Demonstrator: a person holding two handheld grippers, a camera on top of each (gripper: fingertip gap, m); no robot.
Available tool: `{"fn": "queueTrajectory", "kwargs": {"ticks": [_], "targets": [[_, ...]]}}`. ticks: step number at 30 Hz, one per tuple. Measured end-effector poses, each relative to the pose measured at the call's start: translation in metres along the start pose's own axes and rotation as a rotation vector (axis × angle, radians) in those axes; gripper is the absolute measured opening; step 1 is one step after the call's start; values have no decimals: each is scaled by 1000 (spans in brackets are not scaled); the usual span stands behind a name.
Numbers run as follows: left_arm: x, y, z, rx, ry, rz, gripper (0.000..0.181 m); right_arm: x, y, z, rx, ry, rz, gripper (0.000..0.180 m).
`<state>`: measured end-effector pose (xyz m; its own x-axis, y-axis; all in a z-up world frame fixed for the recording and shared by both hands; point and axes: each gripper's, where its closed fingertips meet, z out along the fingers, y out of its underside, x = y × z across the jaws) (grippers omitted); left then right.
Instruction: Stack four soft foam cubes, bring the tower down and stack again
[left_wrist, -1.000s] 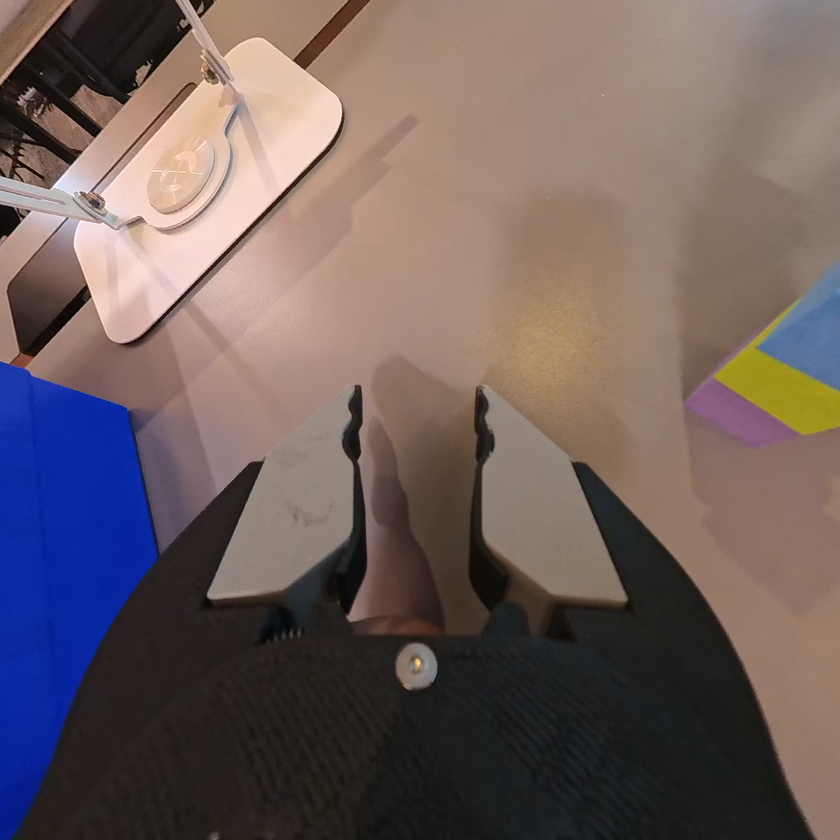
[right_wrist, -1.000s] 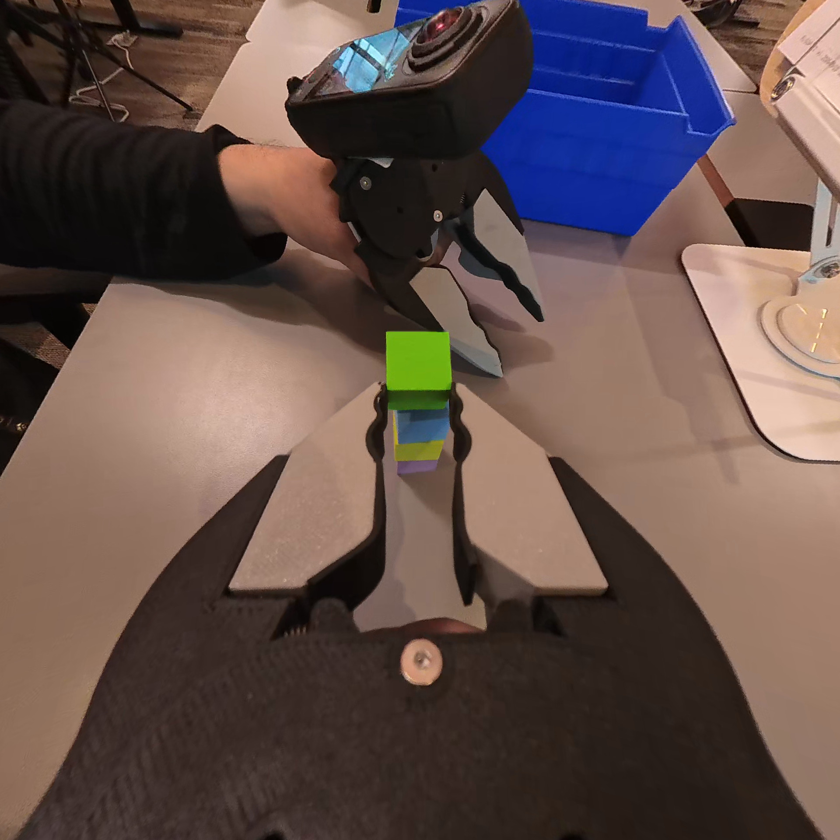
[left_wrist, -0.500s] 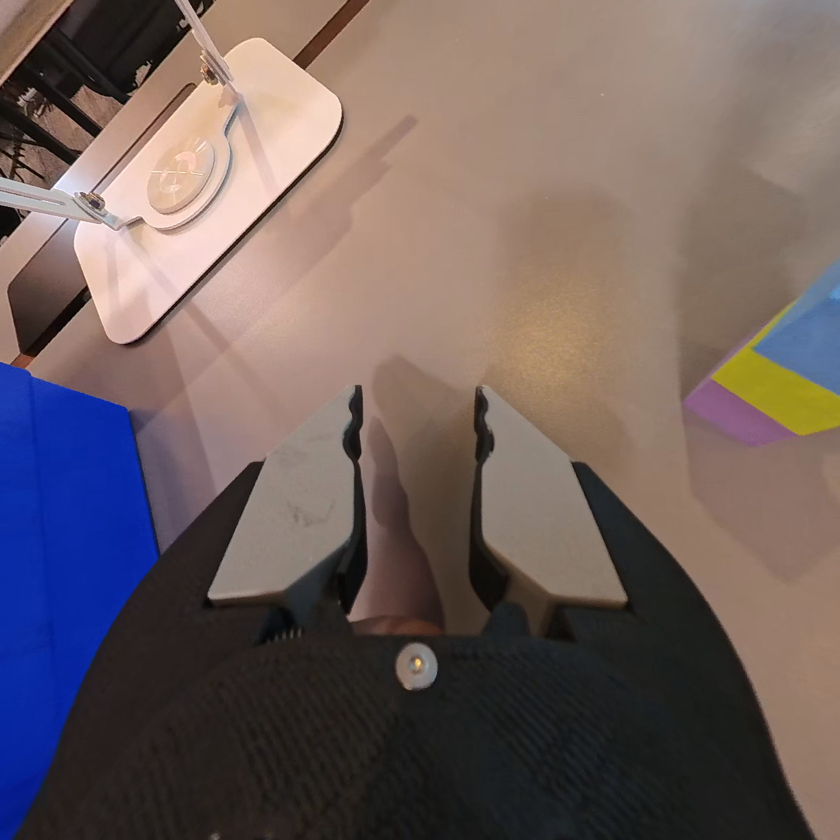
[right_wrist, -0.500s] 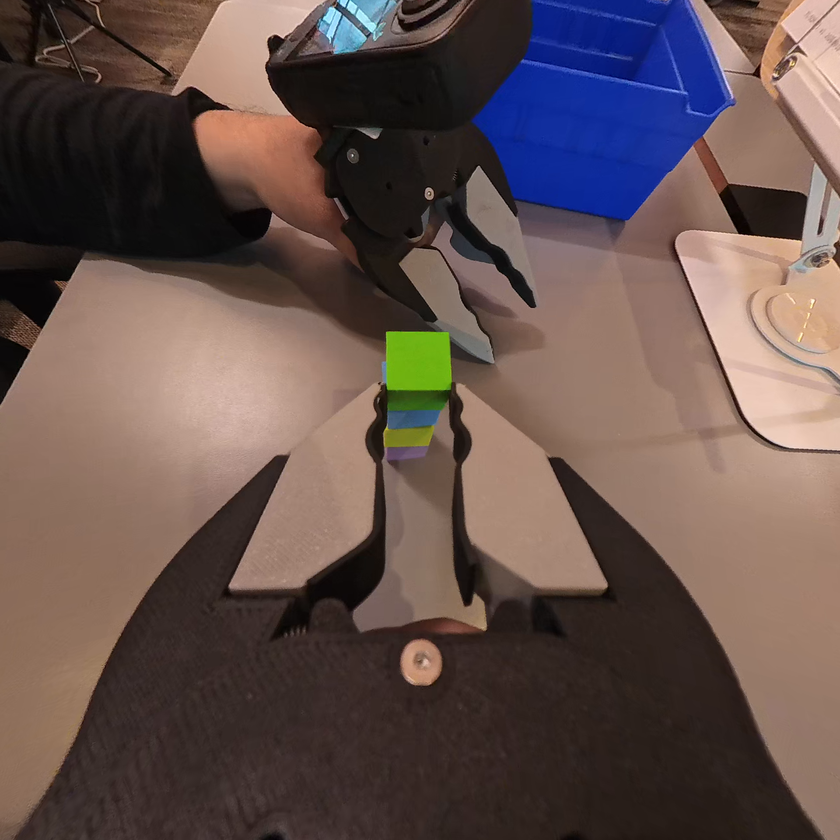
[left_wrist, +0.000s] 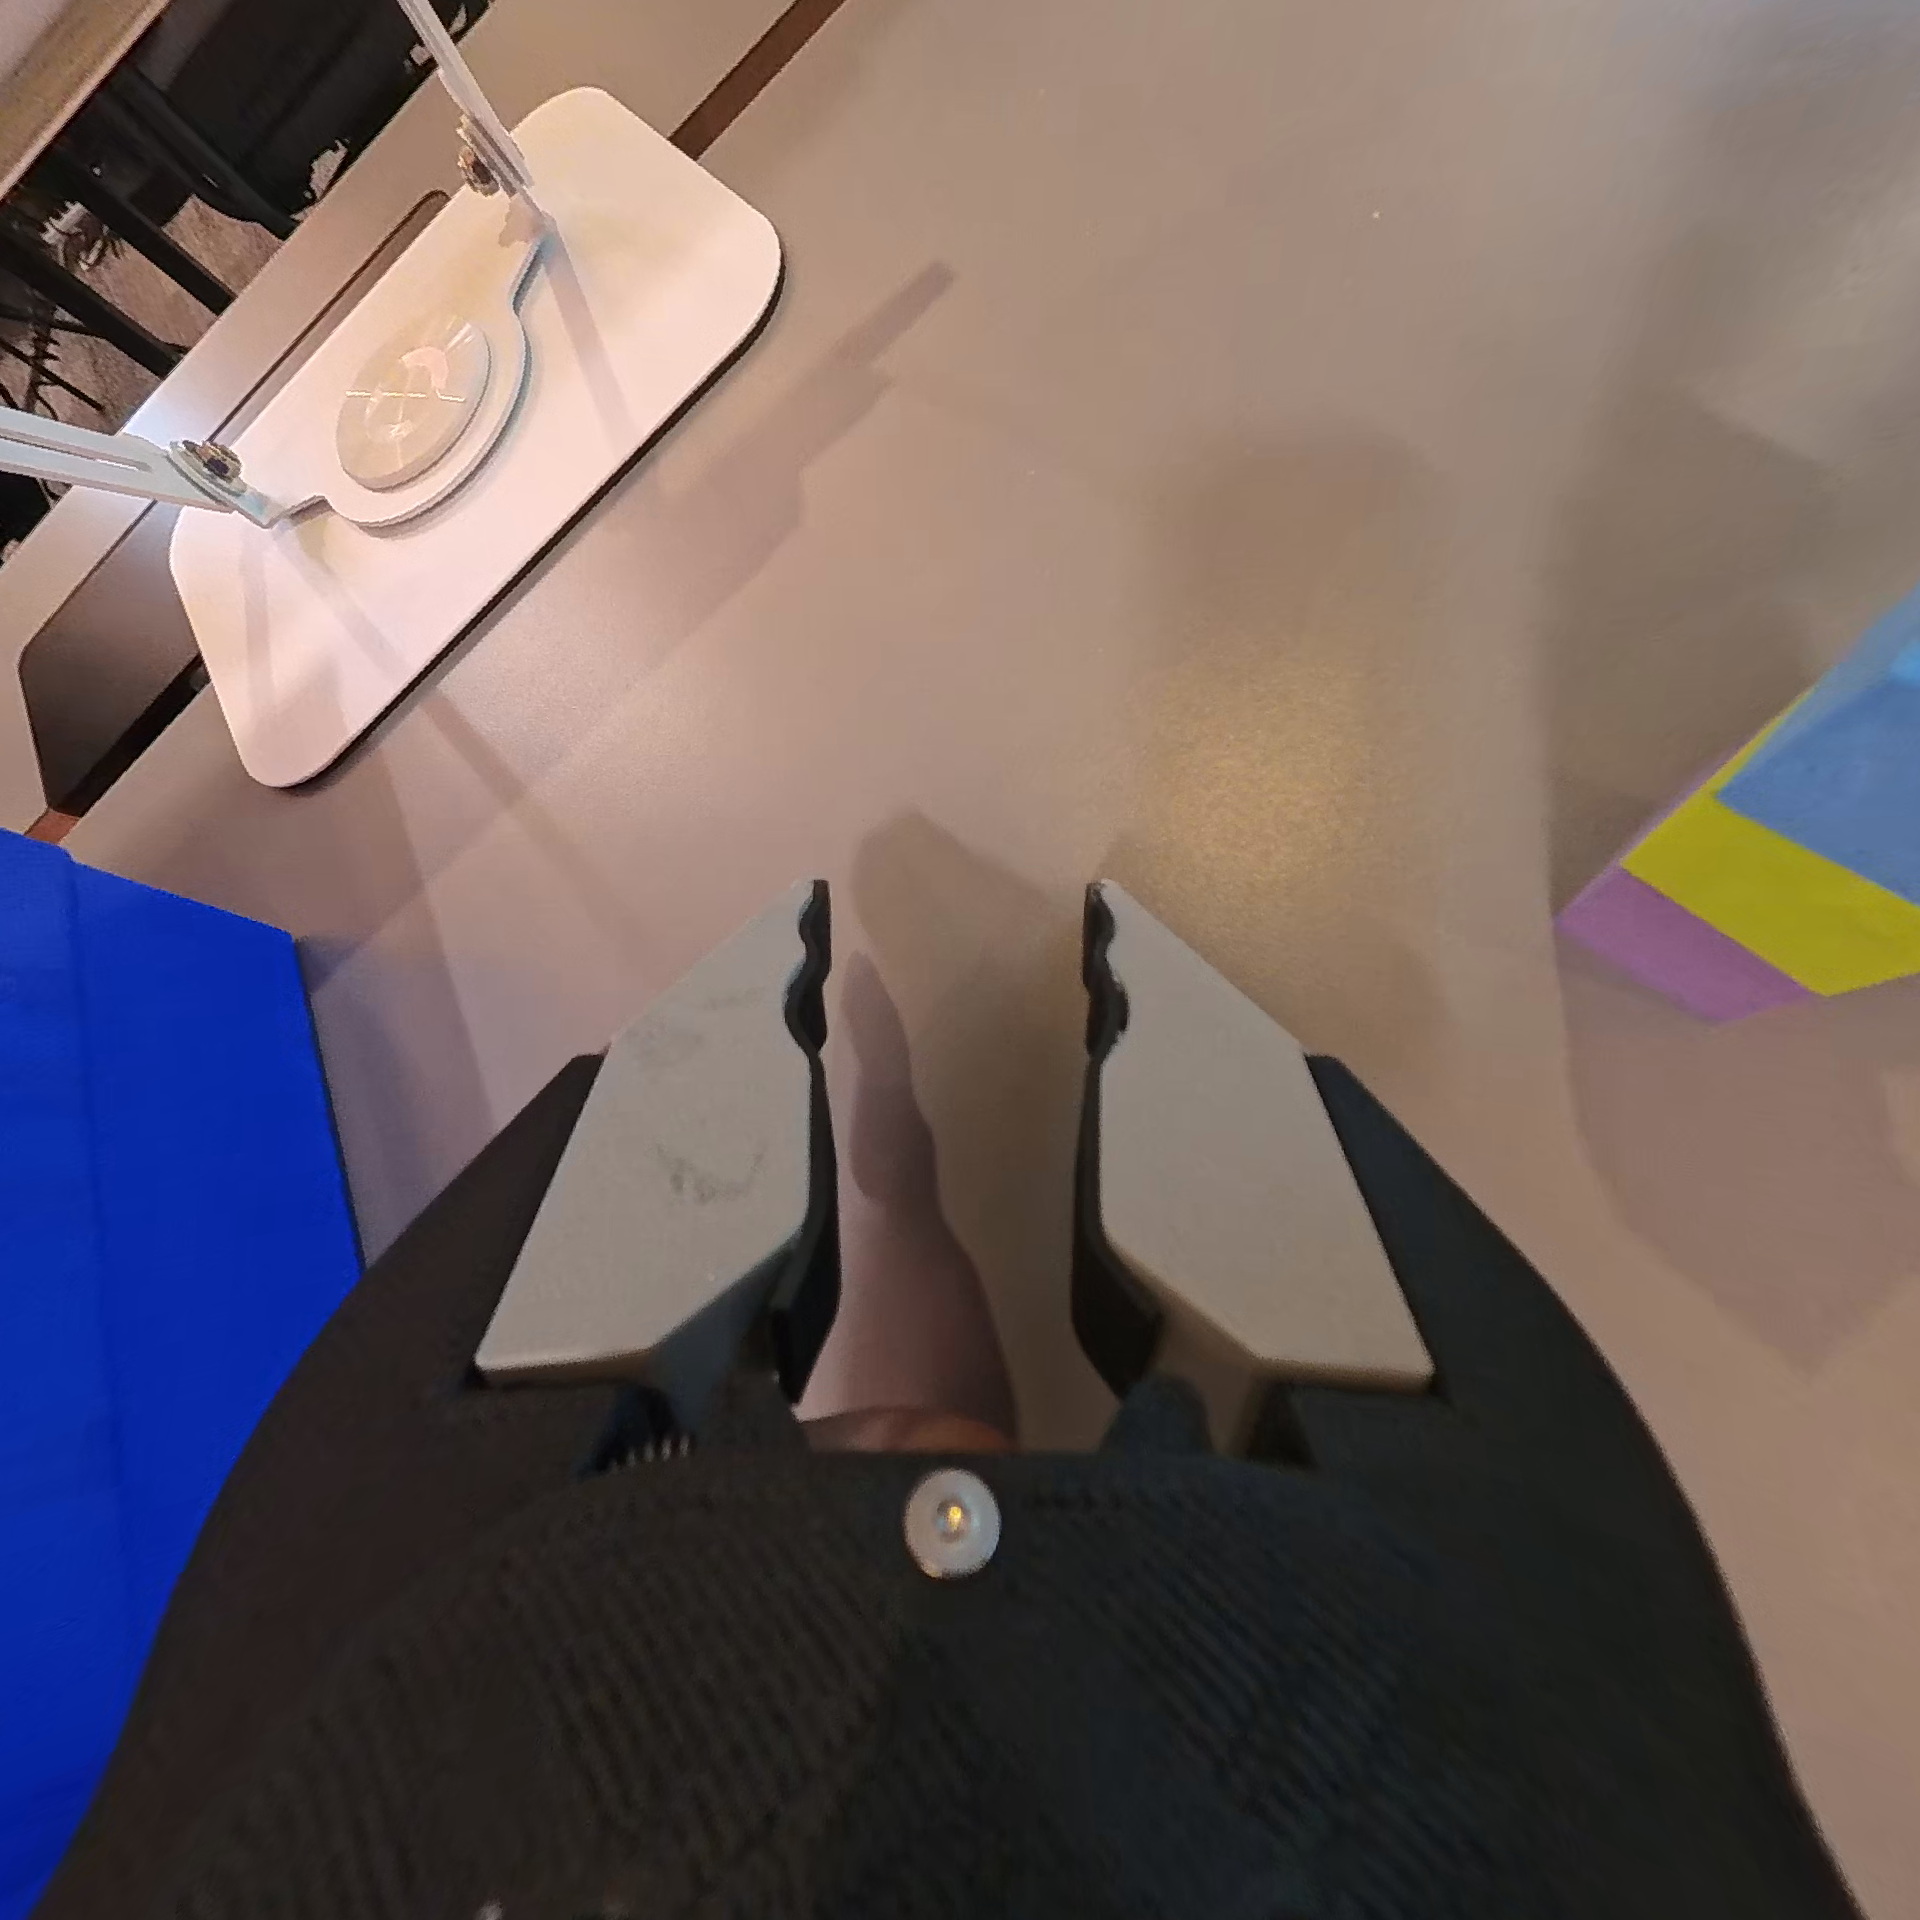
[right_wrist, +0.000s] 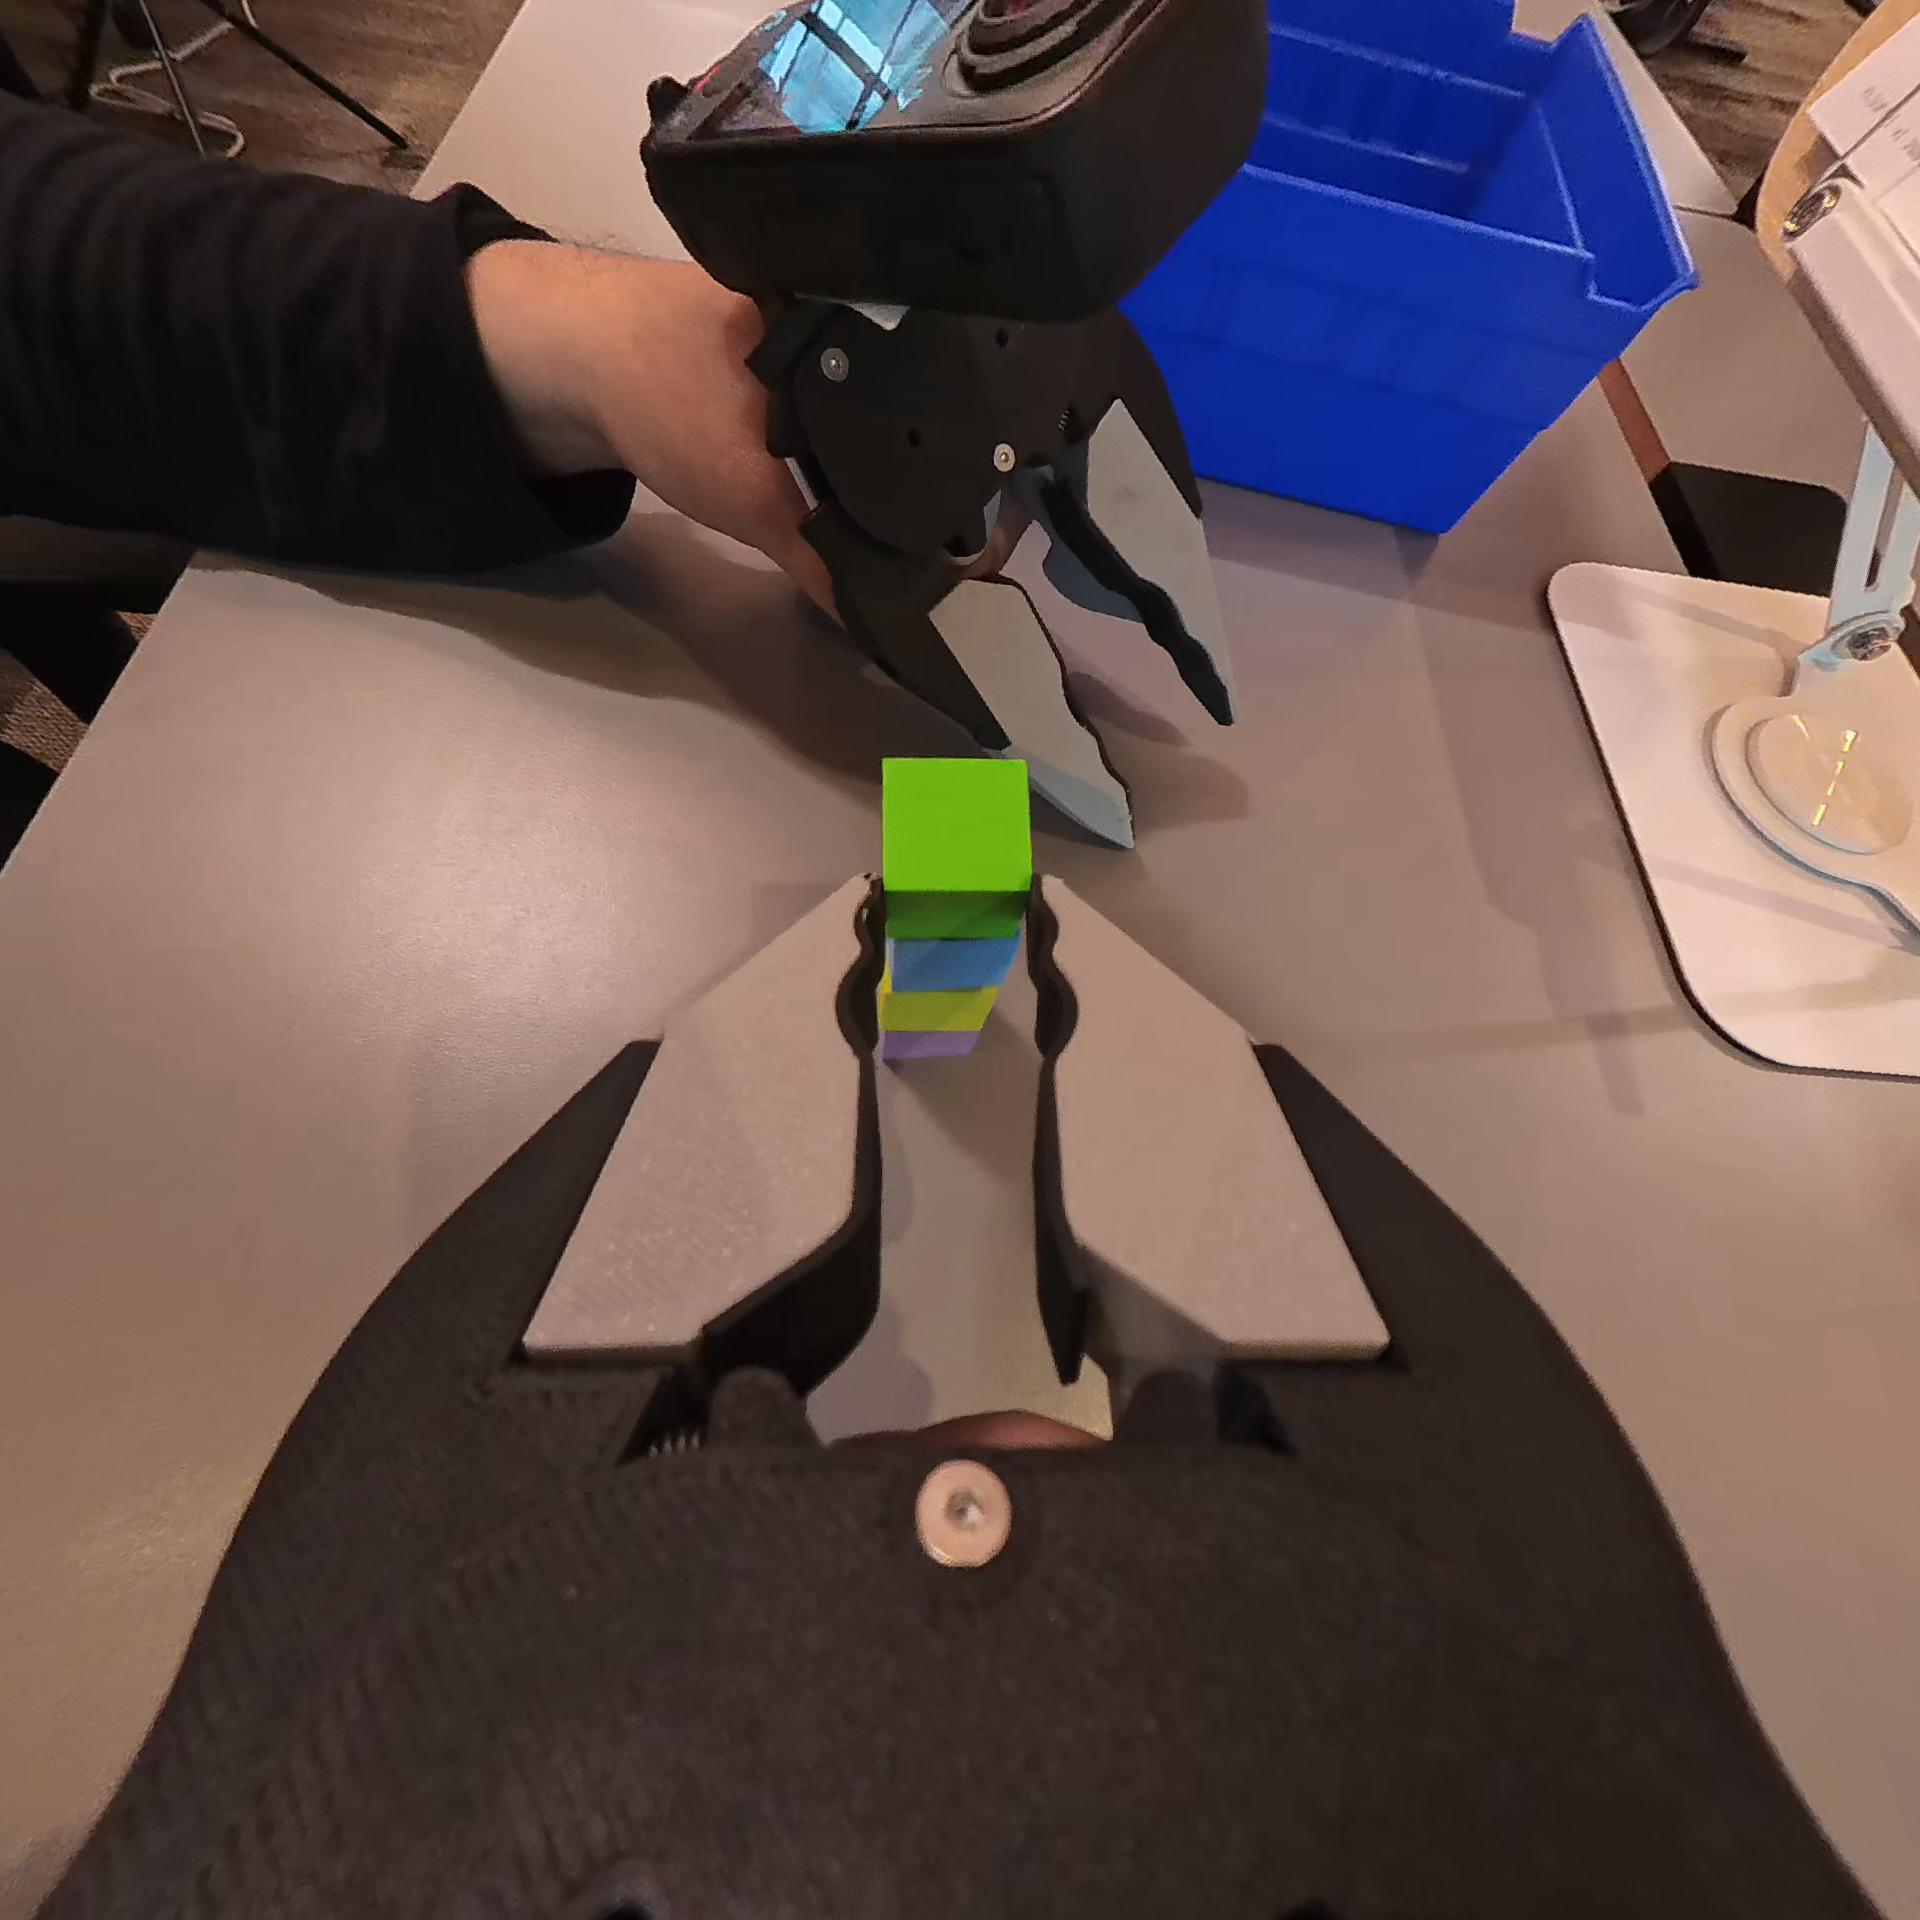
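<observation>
Four foam cubes stand as one tower at the middle of the grey tabletop (right_wrist: 416, 935): a purple cube (right_wrist: 928, 1044) at the base, a yellow cube (right_wrist: 935, 1008) on it, a blue cube (right_wrist: 954, 961) above that, and a green cube (right_wrist: 954, 826) on top. The layers are slightly offset from one another.

In the right wrist view the right tongs (right_wrist: 954, 894) are spread apart and empty, their tips flanking the tower near its top; whether they touch the green cube cannot be told.

At 12 o'clock from the tower, a hand (right_wrist: 665, 416) in a black sleeve holds the left tongs (right_wrist: 1169, 769), which point down at the tabletop with their fingers parted and nothing between them, one tip just behind the green cube.

A blue bin (right_wrist: 1455, 312) sits at 1 o'clock, and a white stand base (right_wrist: 1714, 831) lies at 3 o'clock.

In the left wrist view the tower's lower cubes show at the 3 o'clock edge, well apart from the tongs' tips.
</observation>
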<state>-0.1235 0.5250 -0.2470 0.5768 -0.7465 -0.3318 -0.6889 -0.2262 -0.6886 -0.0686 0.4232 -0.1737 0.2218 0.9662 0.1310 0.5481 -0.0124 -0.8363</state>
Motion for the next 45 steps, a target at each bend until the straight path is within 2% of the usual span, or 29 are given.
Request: {"fn": "queueTrajectory", "kwargs": {"ticks": [32,37,45], "targets": [[1,0,0,3,1,5,45,0,0,1,-6,-11,-28,25],[1,0,0,3,2,3,45,0,8,8,-67,-3,-20,32],[1,-1,0,1,-4,12,45,5,1,1,-7,25,24,49]]}}
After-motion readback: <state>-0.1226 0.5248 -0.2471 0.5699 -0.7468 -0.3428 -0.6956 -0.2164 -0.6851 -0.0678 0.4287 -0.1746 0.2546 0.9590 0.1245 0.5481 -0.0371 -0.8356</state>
